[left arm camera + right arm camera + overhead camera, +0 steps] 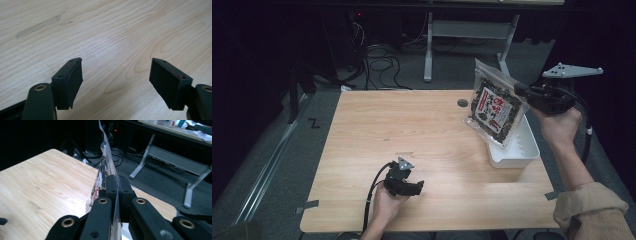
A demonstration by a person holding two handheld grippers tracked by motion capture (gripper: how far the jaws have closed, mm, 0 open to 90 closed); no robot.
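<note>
- My right gripper (518, 90) has its jaws clamped on the edge of a clear snack bag (495, 107); in the right gripper view the plastic film (108, 162) runs straight up from between the pressed-together pads.
- Bag hangs in the air, tilted, over the far-right part of the table (422, 150); its lower corner sits above or just at the white bin (524, 150) — I cannot tell whether it touches.
- Bag contents: dark, shredded-looking stuff, visible through the plastic.
- Label on the bag front: white panel with a red border, bold black and red characters, East Asian script. Too small and blurred for me to read any word or brand.
- In the right gripper view I see the bag edge-on, only slivers of red and white print, nothing legible.
- White bin is a shallow rectangular tray at the table's right edge, near side showing.
- My left gripper (412, 187) rests low at the near edge of the table, held in the left hand (387, 205), cable trailing back.
- Left jaws stand wide apart with nothing between them; the left gripper view shows bare wood grain between the two black pads (72, 80).
- No writing on the grippers or table that I can make out.
</note>
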